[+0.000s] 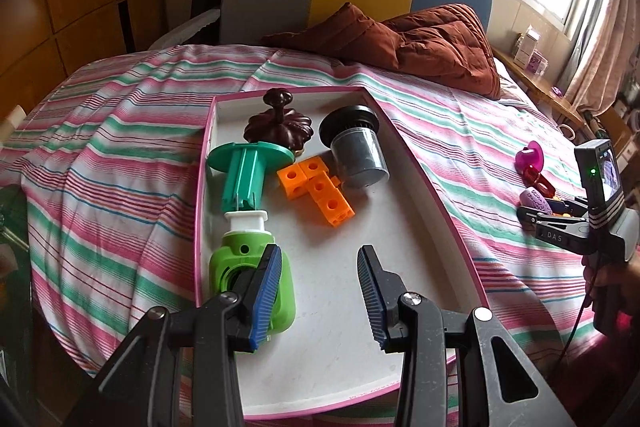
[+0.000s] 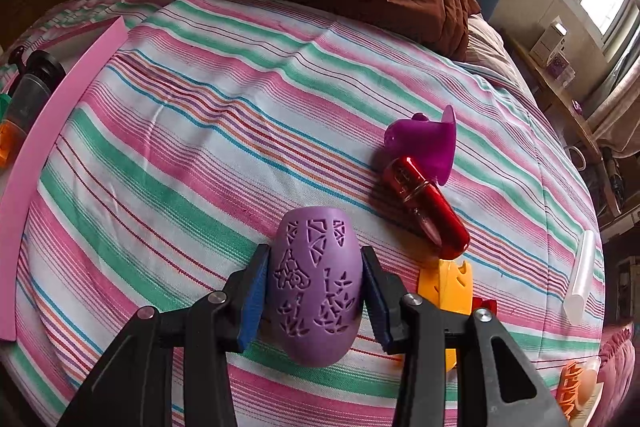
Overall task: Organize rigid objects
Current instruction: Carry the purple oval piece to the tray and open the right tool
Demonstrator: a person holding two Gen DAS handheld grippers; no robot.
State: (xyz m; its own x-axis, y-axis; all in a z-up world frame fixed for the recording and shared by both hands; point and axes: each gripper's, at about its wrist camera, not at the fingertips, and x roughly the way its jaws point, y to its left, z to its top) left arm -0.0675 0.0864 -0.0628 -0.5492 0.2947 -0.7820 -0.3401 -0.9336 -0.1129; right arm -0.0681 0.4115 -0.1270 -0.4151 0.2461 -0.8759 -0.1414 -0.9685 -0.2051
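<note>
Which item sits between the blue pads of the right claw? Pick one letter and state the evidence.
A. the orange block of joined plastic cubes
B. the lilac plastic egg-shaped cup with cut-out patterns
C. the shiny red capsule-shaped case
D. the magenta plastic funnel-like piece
B: in the right wrist view the lilac plastic egg-shaped cup with cut-out patterns sits between the right claw's blue pads, which press on both its sides, on the striped bedsheet.

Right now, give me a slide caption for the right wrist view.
Right gripper clamped on a purple cup over the striped bedspread, red capsule beside it.
</note>
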